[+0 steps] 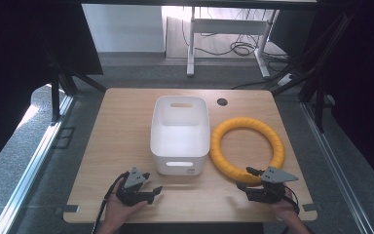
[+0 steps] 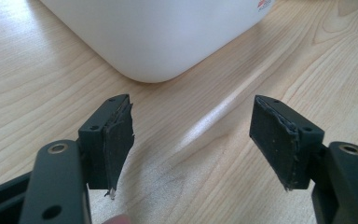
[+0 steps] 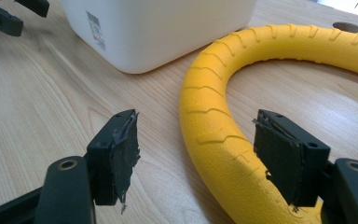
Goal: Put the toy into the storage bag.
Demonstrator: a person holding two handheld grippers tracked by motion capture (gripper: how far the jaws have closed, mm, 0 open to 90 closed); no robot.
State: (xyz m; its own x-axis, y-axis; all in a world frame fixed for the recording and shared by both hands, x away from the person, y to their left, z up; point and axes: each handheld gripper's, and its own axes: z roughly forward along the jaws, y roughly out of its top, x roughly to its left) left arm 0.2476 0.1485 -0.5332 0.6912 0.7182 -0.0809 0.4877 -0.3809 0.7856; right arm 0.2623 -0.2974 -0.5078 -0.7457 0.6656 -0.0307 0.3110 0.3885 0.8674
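On white bin, small barcode label, print unreadably small.

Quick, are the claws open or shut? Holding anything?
Left claw: open, holding nothing.
Right claw: open around the yellow ring, not gripping it.

One white bin, one yellow ring, one table, two grippers.

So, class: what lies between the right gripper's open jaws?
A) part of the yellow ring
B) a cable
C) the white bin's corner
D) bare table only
A: in the right gripper view, the right gripper stands open with the yellow ring running between its jaws.
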